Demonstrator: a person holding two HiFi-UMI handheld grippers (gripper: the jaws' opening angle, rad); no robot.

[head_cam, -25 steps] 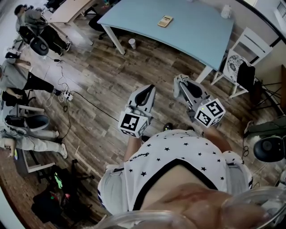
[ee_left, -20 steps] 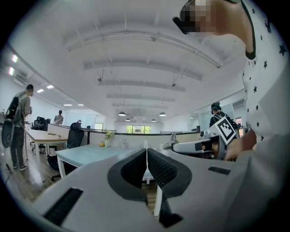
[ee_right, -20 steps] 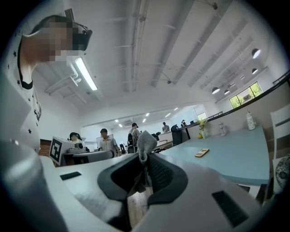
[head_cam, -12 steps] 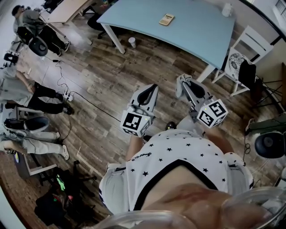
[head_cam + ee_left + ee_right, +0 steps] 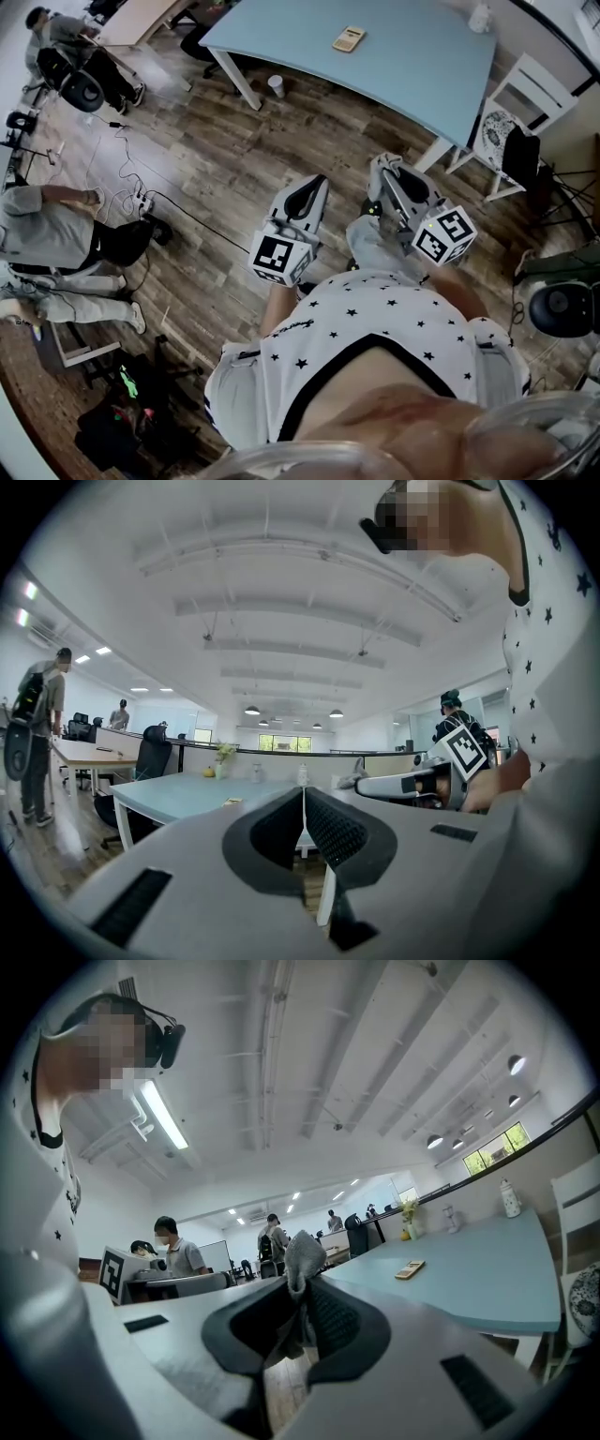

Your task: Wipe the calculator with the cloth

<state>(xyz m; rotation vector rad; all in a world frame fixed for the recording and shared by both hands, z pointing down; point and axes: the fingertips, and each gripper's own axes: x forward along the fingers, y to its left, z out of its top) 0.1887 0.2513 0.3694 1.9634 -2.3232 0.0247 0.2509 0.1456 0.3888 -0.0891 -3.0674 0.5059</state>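
Jaws of the right gripper are pressed together on a grey cloth. A bunched end of it sticks up past the tips, and more of it hangs down between the pads. The left gripper has its jaws shut pad to pad, with nothing between them.

The calculator lies well ahead of both pairs of jaws, flat on a light blue table, and neither gripper touches it. From the right gripper's jaws it sits beyond the tips and off to their right. From the left gripper's jaws it shows as a small pale slab beyond the tips and to their left.

In the head view both grippers are held close in front of the person's star-print shirt, side by side over a wooden floor, with their tips towards the table. The left gripper is a little nearer the body than the right gripper.

Past the calculator, at the table's far corner to the right of the jaws, stands a white bottle. A white cup stands on the floor by the table leg, ahead and left of the jaws. A white chair stands at the table's end, right of the right gripper. Other people are well off to the left of the left gripper.
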